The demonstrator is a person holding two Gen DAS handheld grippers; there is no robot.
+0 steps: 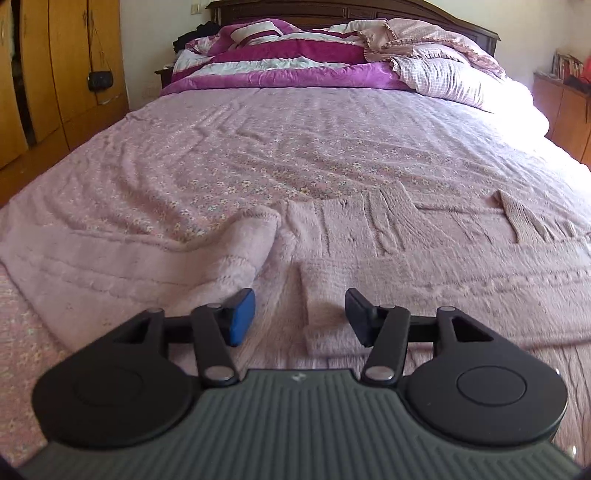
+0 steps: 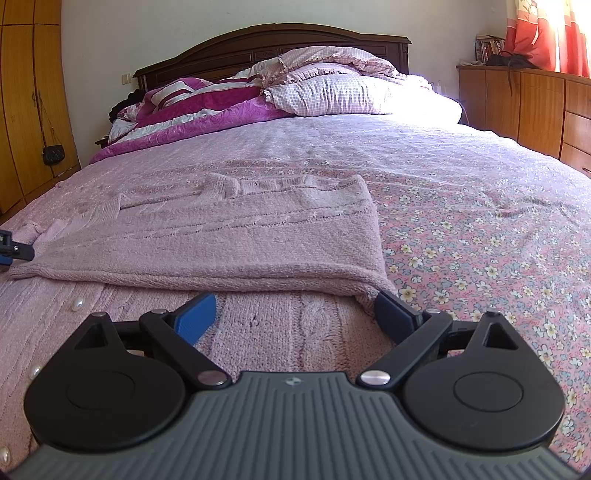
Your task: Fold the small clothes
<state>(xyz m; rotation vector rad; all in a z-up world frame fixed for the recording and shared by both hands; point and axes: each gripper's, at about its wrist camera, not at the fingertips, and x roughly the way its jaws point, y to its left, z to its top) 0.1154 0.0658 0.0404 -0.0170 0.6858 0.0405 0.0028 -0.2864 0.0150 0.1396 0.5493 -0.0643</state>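
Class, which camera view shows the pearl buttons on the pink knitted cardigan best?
The right wrist view: white pearl buttons lie along the pink cardigan at lower left. The left wrist view shows the cardigan's folded knit but no buttons.

Bedroom. Dark wooden headboard [image 2: 273,44] against pale wall [image 2: 147,33]. Orange-brown wardrobe [image 1: 55,66] at left, small black bag [image 1: 99,79] hanging on it. Low wooden cabinets [image 2: 524,107] right, red curtain [image 2: 546,33] above; strong daylight across the bed's far right corner.
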